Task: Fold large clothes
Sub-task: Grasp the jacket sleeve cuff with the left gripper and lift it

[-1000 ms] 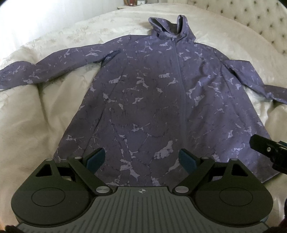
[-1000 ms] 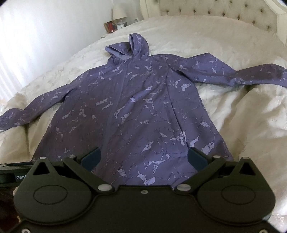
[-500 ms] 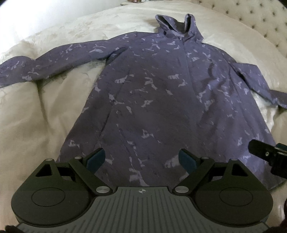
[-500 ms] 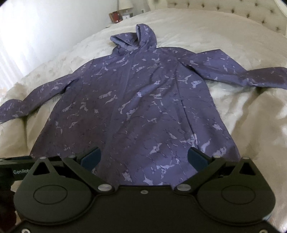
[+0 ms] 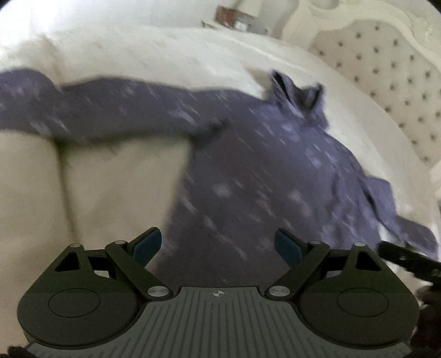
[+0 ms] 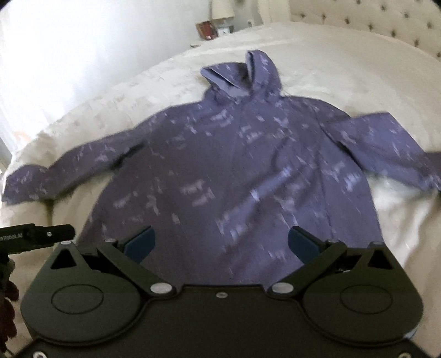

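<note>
A purple hooded jacket with pale marbled marks lies spread flat on a cream bed, hood toward the headboard and both sleeves stretched out sideways. In the left wrist view the jacket is blurred, with its left sleeve running across the upper left. My left gripper hovers open over the jacket's left hem edge, nothing between its fingers. My right gripper hangs open above the lower middle of the jacket, also empty. Each gripper's body shows at the edge of the other's view.
The cream quilted bedspread covers the whole bed and bulges in soft folds left of the jacket. A tufted headboard stands at the far end. A nightstand with a lamp and small items sits beyond the bed's far left corner.
Both grippers have swung across the bed: the left view now looks more toward the jacket's left sleeve and the headboard, the right view has shifted up the jacket. Both stay open.
</note>
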The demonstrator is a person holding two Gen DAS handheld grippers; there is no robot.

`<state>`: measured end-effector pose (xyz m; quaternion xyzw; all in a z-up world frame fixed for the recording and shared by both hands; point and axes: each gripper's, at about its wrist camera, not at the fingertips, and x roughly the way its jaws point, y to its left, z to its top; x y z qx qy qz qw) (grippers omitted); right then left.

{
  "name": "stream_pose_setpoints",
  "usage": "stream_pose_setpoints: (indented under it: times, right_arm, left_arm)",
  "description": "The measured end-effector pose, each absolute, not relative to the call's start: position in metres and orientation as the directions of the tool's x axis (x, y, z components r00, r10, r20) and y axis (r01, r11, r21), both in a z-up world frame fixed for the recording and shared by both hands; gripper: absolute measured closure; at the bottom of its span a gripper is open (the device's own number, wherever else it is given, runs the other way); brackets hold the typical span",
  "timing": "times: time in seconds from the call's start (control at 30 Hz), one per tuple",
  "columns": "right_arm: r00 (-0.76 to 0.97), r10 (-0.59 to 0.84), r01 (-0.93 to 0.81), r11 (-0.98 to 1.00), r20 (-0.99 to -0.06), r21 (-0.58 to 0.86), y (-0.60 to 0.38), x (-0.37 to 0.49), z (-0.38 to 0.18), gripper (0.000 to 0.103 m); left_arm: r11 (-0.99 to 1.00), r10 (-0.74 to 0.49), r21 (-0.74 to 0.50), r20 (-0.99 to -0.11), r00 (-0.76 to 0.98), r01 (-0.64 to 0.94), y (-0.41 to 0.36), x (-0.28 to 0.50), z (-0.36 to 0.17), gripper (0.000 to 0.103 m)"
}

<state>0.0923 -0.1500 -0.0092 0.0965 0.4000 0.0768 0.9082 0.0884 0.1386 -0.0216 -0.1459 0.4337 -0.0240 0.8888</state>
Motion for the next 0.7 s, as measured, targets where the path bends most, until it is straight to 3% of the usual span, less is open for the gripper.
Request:
stream_pose_setpoints:
  times: [0.17, 0.5, 0.7]
  right_arm:
    - [0.671, 0.263, -0.081, 0.956, -0.694, 0.283, -0.142, 0.125, -0.007, 0.001]
    - [0.646, 0.321, -0.122, 0.939, -0.692, 0.321, -0.112, 0.166, -0.018, 0.001]
    - [0.618, 0.345, -0.154, 0.934, -0.706, 0.322, -0.096, 0.177, -0.028, 0.001]
  left_arm:
    - [0.973, -0.003, -0.156, -0.746, 0.666, -0.171, 0.185, 0.107, -0.009, 0.013]
    - [0.913, 0.226, -0.055, -0.758, 0.612, -0.405, 0.296, 0.127, -0.023, 0.013]
    - [0.860, 0.238, -0.141, -0.740, 0.629, -0.491, 0.344, 0.125, -0.031, 0.013]
